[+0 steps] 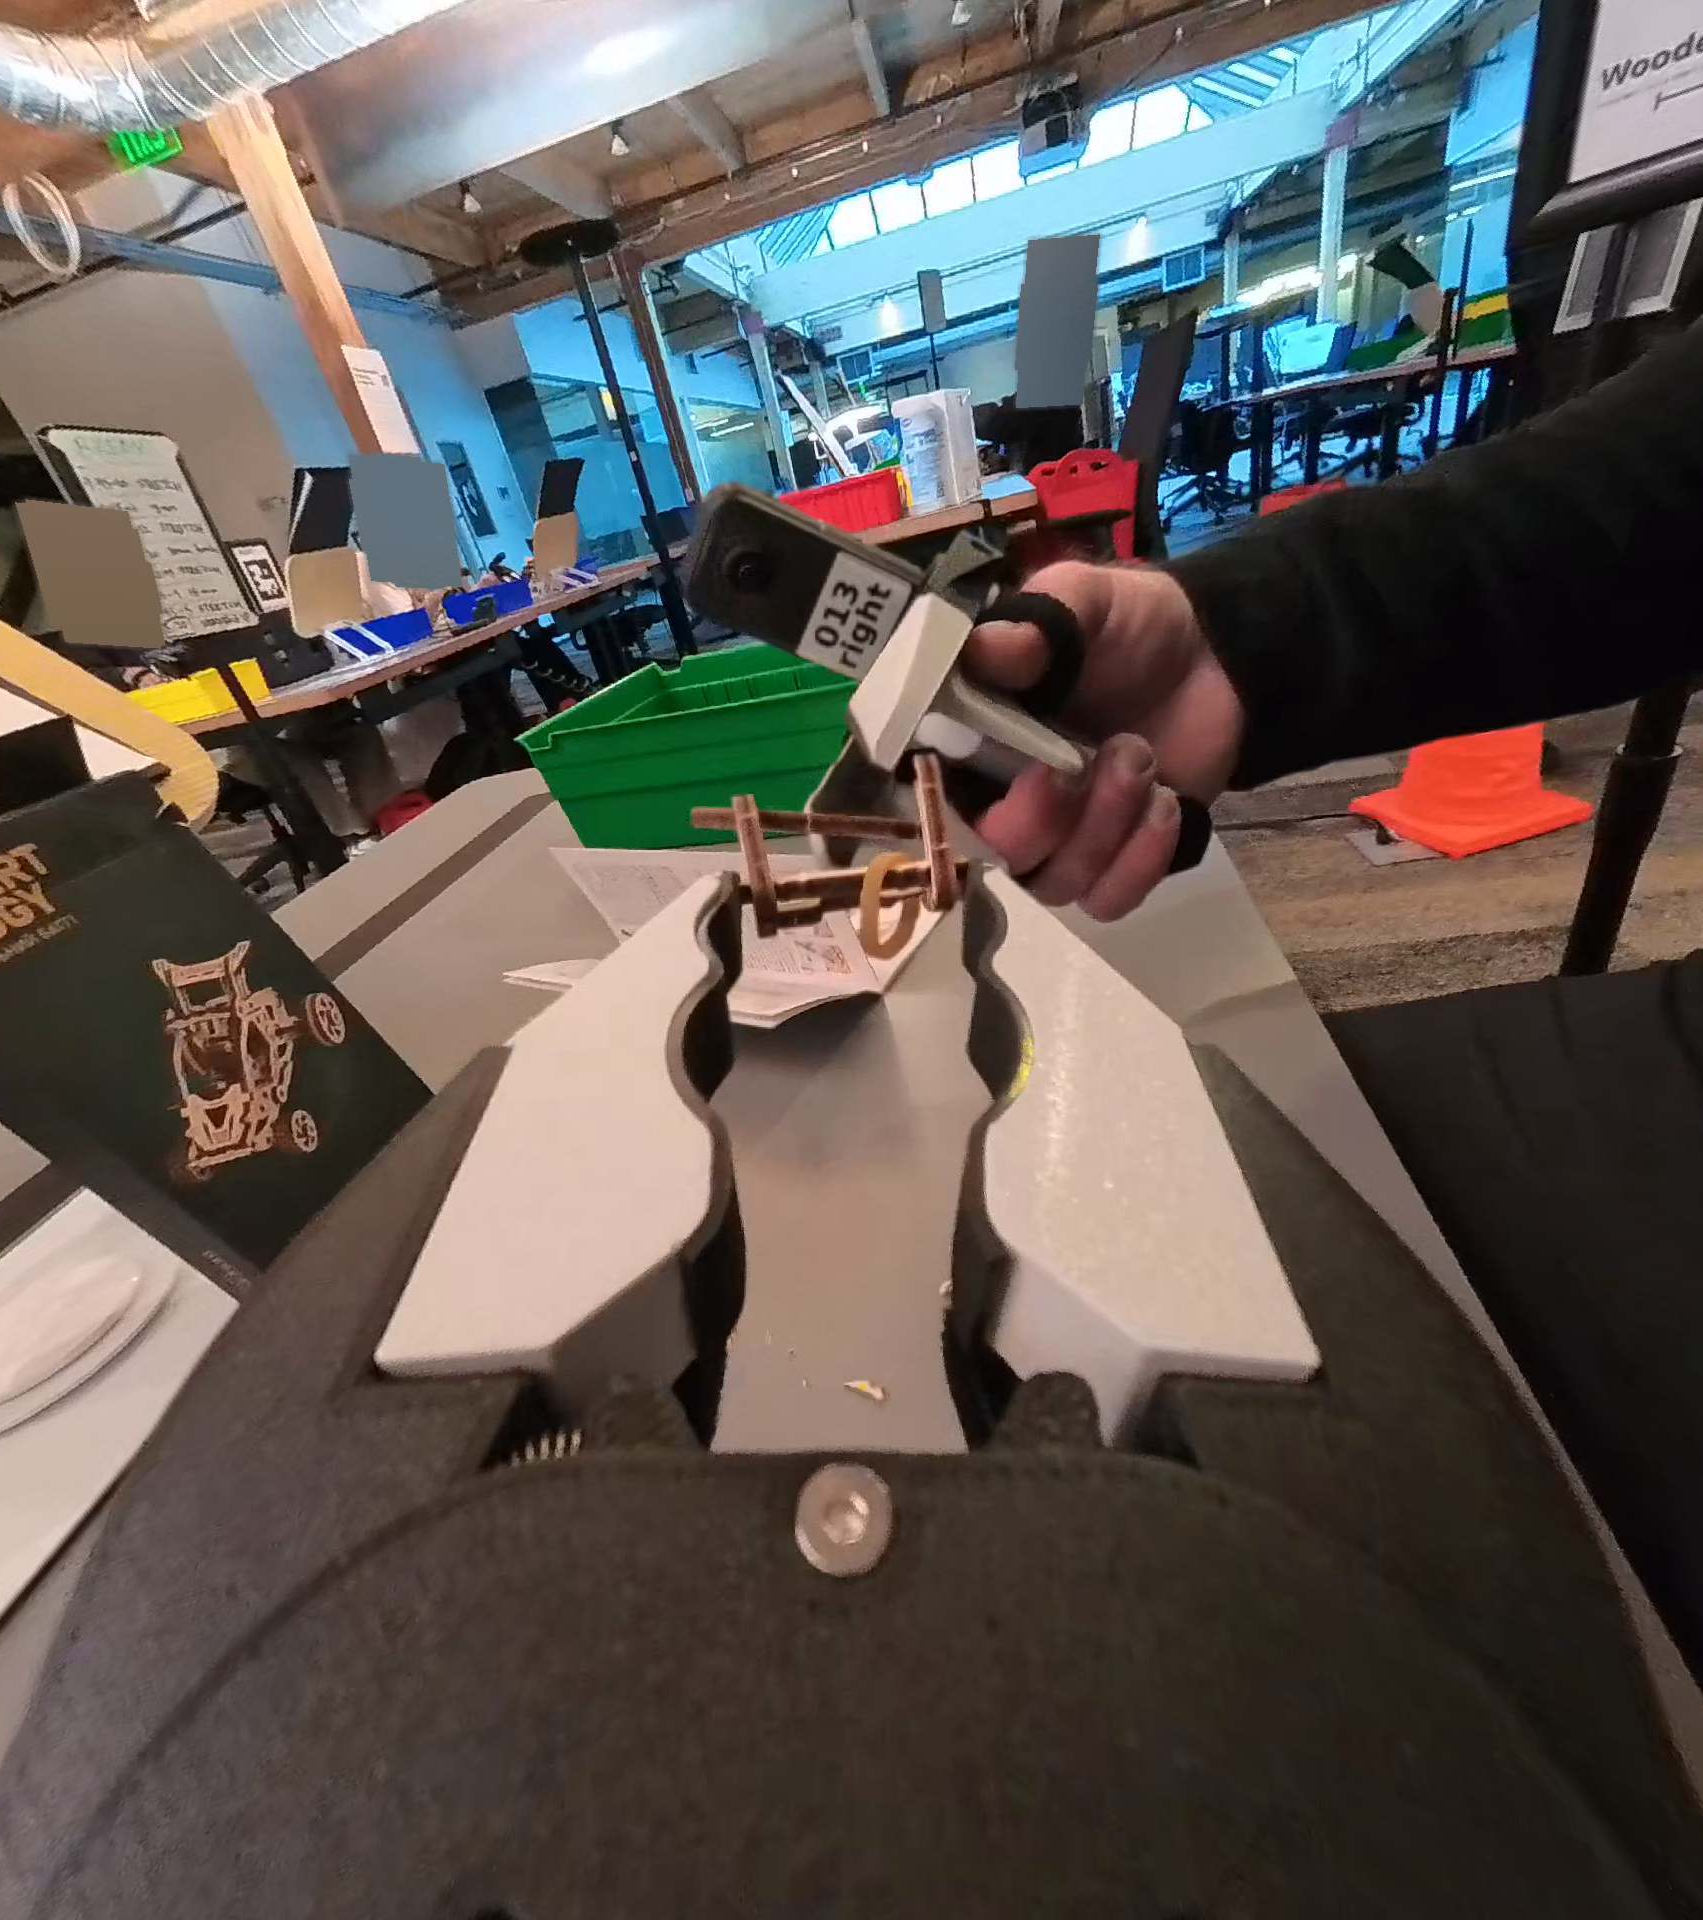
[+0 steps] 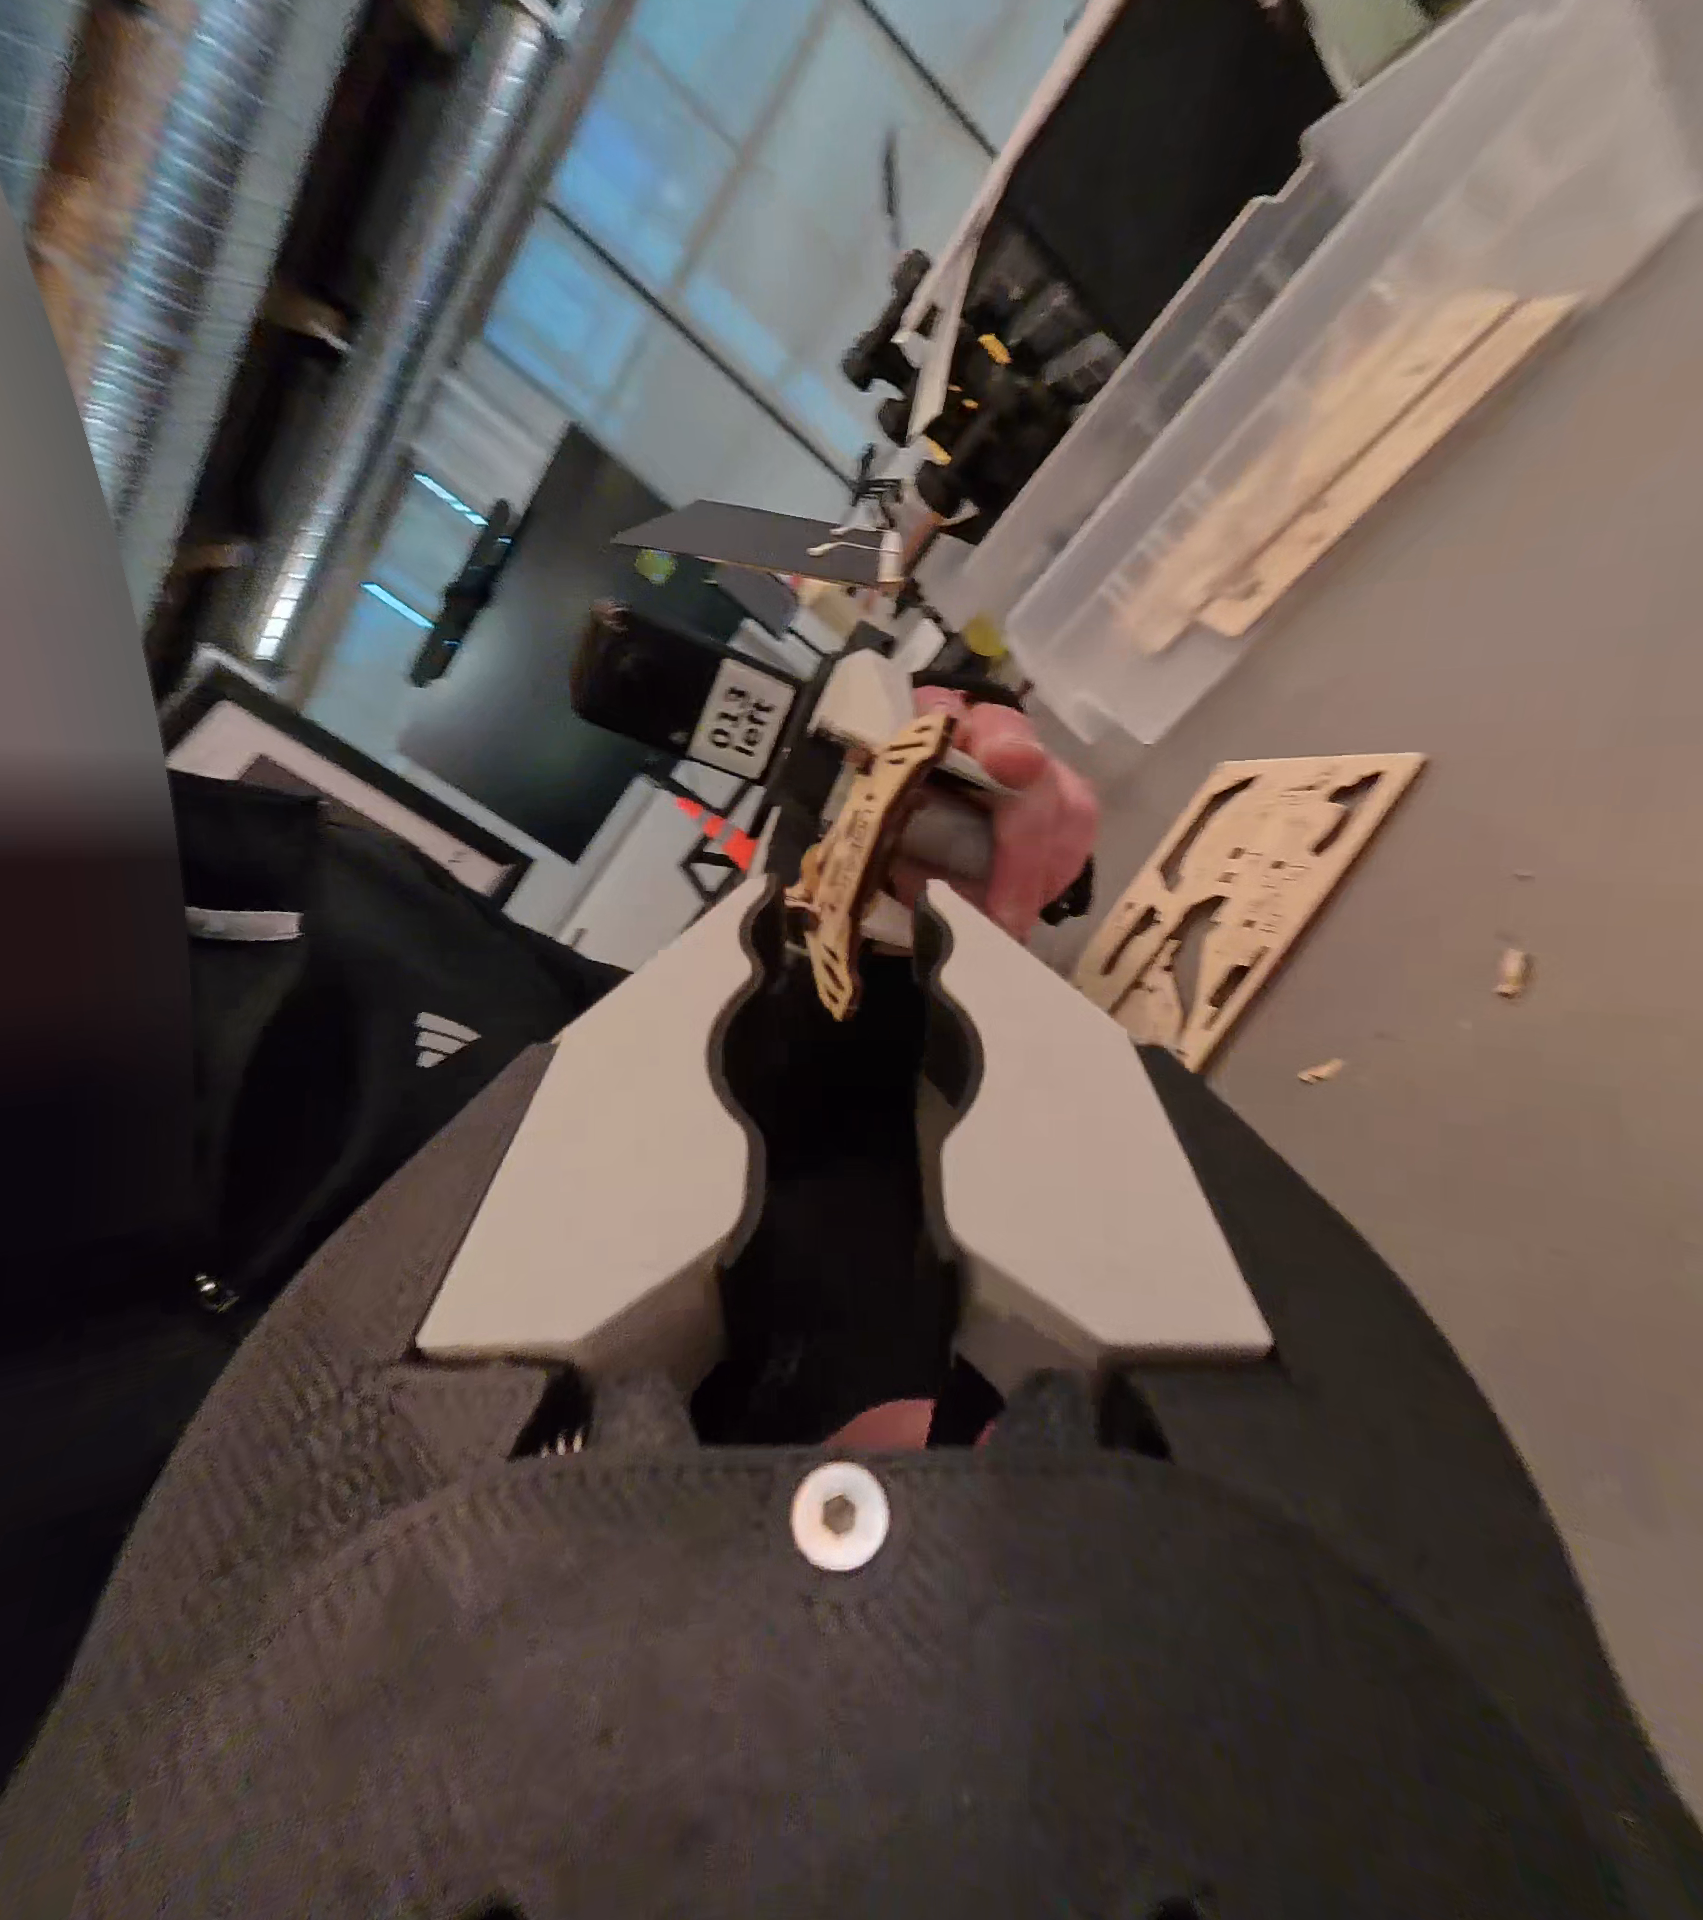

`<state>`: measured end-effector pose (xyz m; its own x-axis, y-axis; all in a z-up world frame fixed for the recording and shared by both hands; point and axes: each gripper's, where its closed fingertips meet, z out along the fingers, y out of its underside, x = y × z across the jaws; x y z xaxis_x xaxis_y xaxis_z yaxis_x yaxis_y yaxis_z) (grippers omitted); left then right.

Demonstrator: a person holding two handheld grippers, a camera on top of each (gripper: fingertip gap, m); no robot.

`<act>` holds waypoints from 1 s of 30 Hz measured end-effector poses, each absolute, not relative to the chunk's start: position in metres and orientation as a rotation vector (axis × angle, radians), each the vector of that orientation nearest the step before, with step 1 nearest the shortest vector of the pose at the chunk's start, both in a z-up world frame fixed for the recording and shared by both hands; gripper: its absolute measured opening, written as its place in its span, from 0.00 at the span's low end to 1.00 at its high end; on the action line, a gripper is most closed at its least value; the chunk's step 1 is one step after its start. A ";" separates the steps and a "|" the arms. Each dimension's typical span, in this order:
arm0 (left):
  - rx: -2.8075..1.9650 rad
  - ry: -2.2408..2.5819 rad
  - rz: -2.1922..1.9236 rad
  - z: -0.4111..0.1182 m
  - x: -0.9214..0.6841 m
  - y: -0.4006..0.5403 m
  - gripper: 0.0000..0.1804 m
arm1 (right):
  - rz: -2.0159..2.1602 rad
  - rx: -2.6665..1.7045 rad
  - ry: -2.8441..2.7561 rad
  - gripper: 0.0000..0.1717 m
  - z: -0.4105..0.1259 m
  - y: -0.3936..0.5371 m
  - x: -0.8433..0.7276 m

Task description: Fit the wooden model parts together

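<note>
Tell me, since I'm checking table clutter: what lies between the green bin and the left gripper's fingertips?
In the left wrist view, an open instruction booklet lies on the table between the green bin and the left gripper.

- Left tool (image 1: 847, 894): its tips are crowded by the wooden frame (image 1: 826, 862) and the right tool (image 1: 914, 769), which meet there.
- Below, the open booklet (image 1: 774, 956) covers the tabletop (image 1: 431, 935).
- Far: green bin (image 1: 681, 738).
- Left: dark box (image 1: 151, 1029).
- Right-wrist view: cut-out wooden sheet (image 2: 1252, 904) and clear bin (image 2: 1346, 364) occupy the tabletop; bare surface lies nearer.
</note>
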<state>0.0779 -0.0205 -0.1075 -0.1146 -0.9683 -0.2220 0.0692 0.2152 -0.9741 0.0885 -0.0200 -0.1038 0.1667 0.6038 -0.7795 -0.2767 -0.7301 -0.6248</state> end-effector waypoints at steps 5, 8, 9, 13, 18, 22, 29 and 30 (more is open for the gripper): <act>-0.963 1.380 -1.138 -0.114 0.080 -0.018 0.23 | 1.670 -1.762 -0.301 0.01 -0.105 -0.019 0.085; -0.971 1.423 -1.096 -0.121 0.082 -0.018 0.23 | 1.635 -1.812 -0.288 0.00 -0.109 -0.017 0.089; -0.971 1.441 -1.084 -0.123 0.083 -0.019 0.23 | 1.628 -1.833 -0.298 0.00 -0.111 -0.017 0.090; -0.974 1.489 -1.009 -0.130 0.084 -0.017 0.23 | 1.614 -1.912 -0.329 0.00 -0.116 -0.018 0.091; -0.965 1.543 -0.858 -0.135 0.085 -0.014 0.23 | 1.610 -1.952 -0.345 0.00 -0.116 -0.018 0.090; -0.958 1.576 -0.768 -0.138 0.086 -0.012 0.23 | 1.585 -1.987 -0.359 0.00 -0.118 -0.017 0.091; -0.963 1.617 -0.664 -0.144 0.086 -0.005 0.23 | 1.534 -2.050 -0.395 0.00 -0.123 -0.014 0.093; -0.966 1.621 -0.656 -0.144 0.086 -0.004 0.23 | 1.527 -2.056 -0.401 0.00 -0.123 -0.014 0.093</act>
<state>0.0862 -0.0038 -0.1441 -0.0838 -0.8538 -0.5137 -0.2562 0.5167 -0.8169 0.0928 -0.0136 -0.1229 0.3128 0.5353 -0.7846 -0.0801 -0.8083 -0.5833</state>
